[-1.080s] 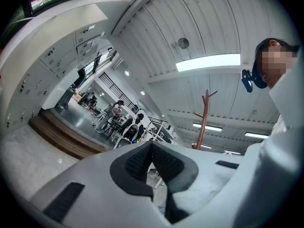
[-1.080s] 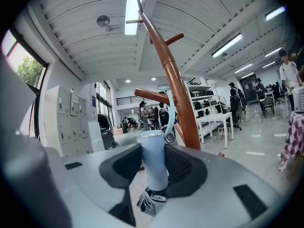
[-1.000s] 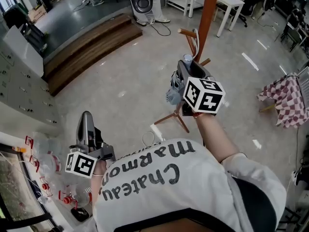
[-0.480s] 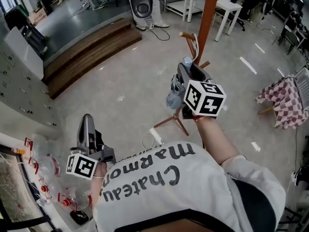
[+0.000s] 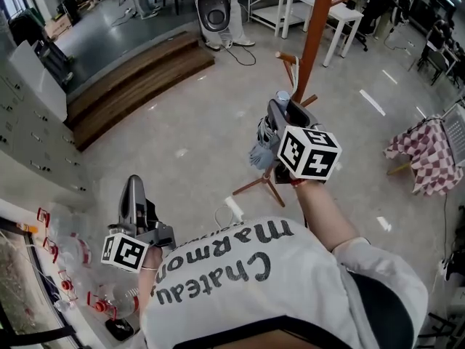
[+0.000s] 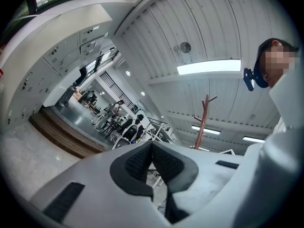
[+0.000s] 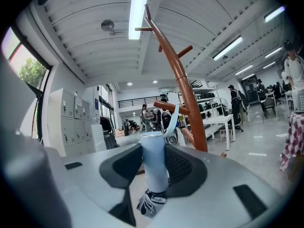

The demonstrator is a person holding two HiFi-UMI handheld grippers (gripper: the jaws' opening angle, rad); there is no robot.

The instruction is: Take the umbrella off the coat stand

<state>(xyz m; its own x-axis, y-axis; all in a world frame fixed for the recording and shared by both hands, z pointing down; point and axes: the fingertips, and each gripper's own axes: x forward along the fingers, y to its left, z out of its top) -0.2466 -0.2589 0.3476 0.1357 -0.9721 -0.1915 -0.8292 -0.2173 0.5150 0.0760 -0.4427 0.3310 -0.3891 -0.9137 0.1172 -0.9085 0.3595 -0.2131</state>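
Umbrella handle (image 7: pixel 155 167) (smooth pale-blue cylinder) sits between ribbed pads (image 7: pixel 184 163) of right gripper (image 7: pixel 153 150).

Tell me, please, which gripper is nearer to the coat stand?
Right. The right gripper grips the umbrella close beside the coat stand; the left gripper, shut and empty, is well back from it, at the head view's lower left.

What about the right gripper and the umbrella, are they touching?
Touching. In the right gripper view, the right gripper has both pads pressed against the umbrella handle, one on each side.
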